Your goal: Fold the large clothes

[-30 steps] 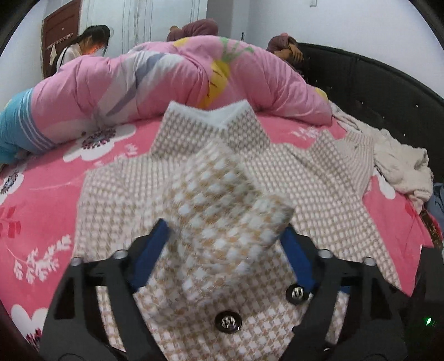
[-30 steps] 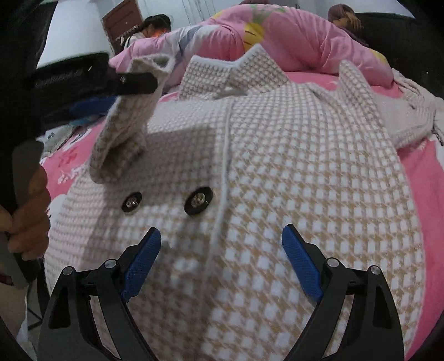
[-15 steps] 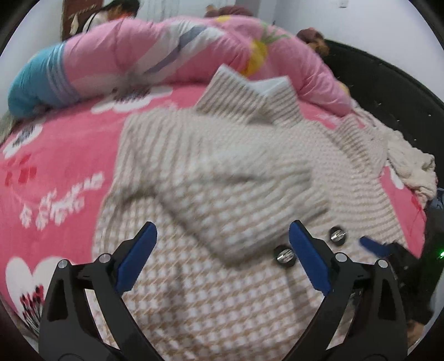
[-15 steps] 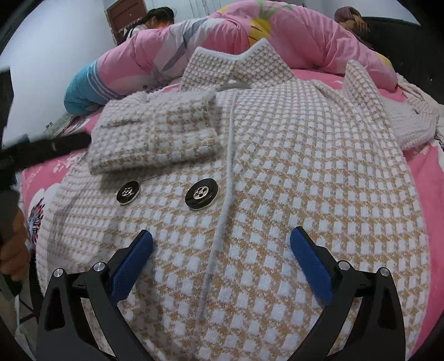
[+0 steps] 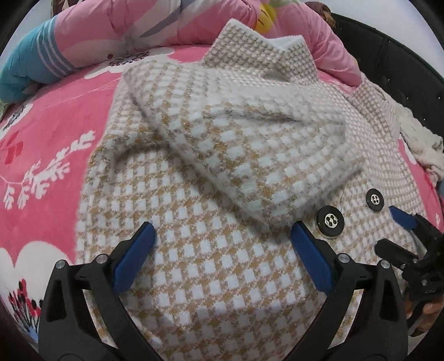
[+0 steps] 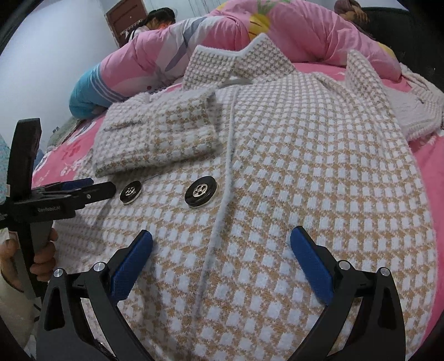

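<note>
A bed with a bright pink flowered sheet (image 5: 50, 144) fills the room in front of me, and a rolled pink quilt (image 6: 299, 33) with a blue striped end lies heaped across its far side, against a black padded headboard (image 5: 388, 64). A person with dark hair (image 6: 158, 20) is beyond the quilt near a brown door, head bent down. Spread flat on the sheet is the coat (image 6: 305, 172), a thick knit in a tan and white check, collar pointing to the quilt and front side up. Its one sleeve (image 5: 249, 138) is folded across the chest and rests there, cuff end just above the buttons; the other sleeve (image 6: 363, 75) lies out toward the far side, next to a cream knitted garment (image 6: 416, 111) bunched by the headboard. The left gripper (image 5: 222, 236) hovers low over the coat's lower front, just short of the folded cuff, fingers spread wide with nothing between them but the cloth below. The right gripper (image 6: 220, 238) hangs over the coat's front edge, its fingers also wide apart and holding nothing. A hand (image 6: 41, 255) is wrapped around the left gripper's handle. Two black buttons (image 6: 200, 191) with silver middles sit side by side between the two grippers.
</note>
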`<state>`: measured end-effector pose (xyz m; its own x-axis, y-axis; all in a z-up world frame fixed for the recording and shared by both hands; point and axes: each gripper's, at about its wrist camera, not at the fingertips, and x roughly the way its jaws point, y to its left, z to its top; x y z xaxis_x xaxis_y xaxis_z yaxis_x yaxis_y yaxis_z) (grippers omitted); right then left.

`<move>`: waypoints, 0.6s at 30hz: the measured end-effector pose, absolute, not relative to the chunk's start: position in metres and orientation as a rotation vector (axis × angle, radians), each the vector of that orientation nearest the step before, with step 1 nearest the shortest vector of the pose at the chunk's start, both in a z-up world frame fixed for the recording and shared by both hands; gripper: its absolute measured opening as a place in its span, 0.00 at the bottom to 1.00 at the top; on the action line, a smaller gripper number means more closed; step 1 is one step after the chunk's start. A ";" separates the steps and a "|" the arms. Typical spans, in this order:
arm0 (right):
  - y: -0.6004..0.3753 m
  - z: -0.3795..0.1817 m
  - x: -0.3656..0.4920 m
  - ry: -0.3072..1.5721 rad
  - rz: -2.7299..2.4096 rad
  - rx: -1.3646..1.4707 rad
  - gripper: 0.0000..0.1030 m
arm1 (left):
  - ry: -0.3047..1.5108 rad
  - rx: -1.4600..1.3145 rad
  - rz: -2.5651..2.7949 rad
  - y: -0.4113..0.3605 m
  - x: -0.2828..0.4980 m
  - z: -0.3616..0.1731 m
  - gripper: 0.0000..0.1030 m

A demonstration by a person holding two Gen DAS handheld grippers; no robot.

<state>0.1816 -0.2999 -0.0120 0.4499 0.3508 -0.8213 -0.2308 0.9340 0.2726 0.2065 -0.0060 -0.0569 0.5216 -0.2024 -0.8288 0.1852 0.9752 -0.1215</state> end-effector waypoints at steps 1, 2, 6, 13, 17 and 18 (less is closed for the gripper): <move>-0.300 -0.012 0.183 1.054 0.362 0.125 0.94 | 0.995 -0.006 -0.229 -0.007 0.206 -0.057 0.92; -0.300 -0.012 0.184 1.060 0.364 0.120 0.94 | 0.992 0.010 -0.226 -0.009 0.205 -0.057 0.92; -0.296 -0.012 0.193 1.084 0.361 0.094 0.94 | 0.981 0.002 -0.235 -0.007 0.203 -0.057 0.92; -0.302 0.010 0.213 1.177 0.415 0.192 0.94 | 0.931 -0.066 -0.302 0.006 0.197 -0.054 0.92; -0.311 0.032 0.241 1.151 0.521 0.363 0.94 | 0.880 -0.149 -0.362 0.020 0.192 -0.054 0.92; -0.311 0.035 0.249 1.148 0.542 0.394 0.94 | 0.869 -0.178 -0.378 0.024 0.190 -0.055 0.92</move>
